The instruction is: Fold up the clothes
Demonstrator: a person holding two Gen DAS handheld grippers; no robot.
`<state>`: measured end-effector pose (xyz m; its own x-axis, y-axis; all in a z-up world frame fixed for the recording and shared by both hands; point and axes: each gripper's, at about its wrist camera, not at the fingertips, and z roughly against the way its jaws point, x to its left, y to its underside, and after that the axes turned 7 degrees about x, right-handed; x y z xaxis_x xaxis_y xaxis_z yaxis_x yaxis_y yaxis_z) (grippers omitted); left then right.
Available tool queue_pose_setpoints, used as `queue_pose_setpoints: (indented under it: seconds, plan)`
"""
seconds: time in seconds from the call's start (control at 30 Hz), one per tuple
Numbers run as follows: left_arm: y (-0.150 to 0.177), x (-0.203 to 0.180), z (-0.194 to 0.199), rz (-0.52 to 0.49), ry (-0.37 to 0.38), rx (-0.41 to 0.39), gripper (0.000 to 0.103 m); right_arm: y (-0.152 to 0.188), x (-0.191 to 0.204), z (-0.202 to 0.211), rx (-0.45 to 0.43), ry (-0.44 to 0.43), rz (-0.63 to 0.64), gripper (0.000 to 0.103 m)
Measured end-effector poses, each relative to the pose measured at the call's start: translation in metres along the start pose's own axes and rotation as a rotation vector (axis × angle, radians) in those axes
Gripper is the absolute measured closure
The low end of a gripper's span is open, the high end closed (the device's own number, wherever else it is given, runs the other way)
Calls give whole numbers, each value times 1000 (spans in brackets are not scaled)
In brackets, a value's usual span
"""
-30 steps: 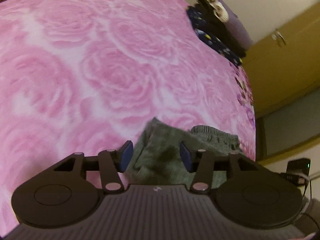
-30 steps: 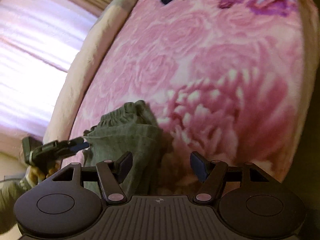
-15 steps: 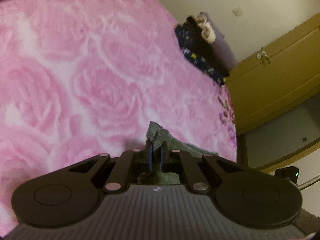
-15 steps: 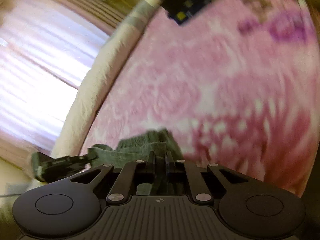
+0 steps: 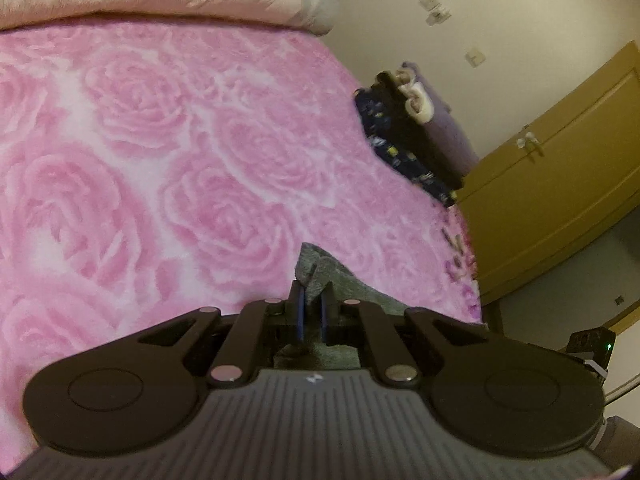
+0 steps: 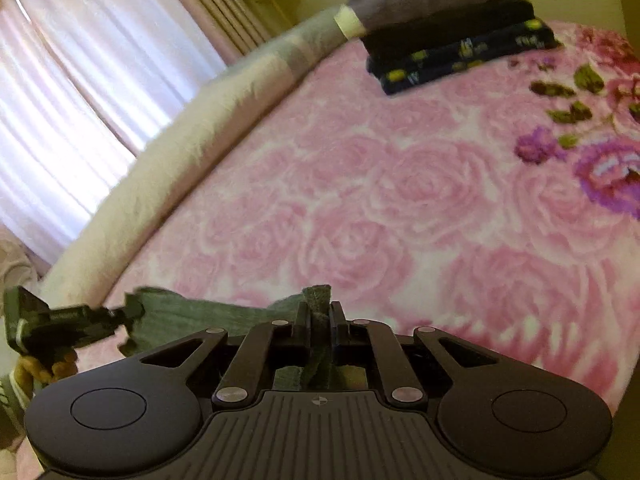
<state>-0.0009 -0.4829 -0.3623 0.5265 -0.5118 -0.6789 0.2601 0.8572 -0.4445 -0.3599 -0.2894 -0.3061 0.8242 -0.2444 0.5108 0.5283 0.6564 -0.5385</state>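
Note:
A grey-green garment lies at the near edge of a bed with a pink rose blanket. My left gripper is shut on a corner of the garment, which pokes up between its fingers. My right gripper is shut on another edge of the same garment, with cloth bunched between its fingers. The left gripper also shows in the right wrist view, at the far left, holding the other end. The garment stretches between the two grippers, lifted off the blanket.
A stack of folded clothes sits at the far corner of the bed, also in the left wrist view. A cream bolster runs along the bed's far side below a curtained window. A yellow wardrobe stands at right.
Both grippers were open over the garment a second ago. They have closed on its edges and risen, tilting up so more of the bed and room shows.

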Motion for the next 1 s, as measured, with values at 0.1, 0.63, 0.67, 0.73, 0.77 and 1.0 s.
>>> queue_pose_setpoints:
  seconds: [0.1,0.63,0.67,0.73,0.77,1.0]
  plan:
    - [4,2,9,15,8,-10,98,2,8,15,-33,-14,27,96]
    - [28,21,8,256,-239,53,71,23,-39,17,30,53,-326,27]
    - [35,21,11,280,-225,61,71,27,-40,22,35,32,-344,35]
    - [49,18,16,303,-210,66,71,28,-39,25,48,-8,-348,46]
    - [55,15,18,307,-209,64,71,26,-38,23,54,-14,-345,46]
    - [37,6,9,252,-224,13,72,11,-43,1,87,-39,-322,70]
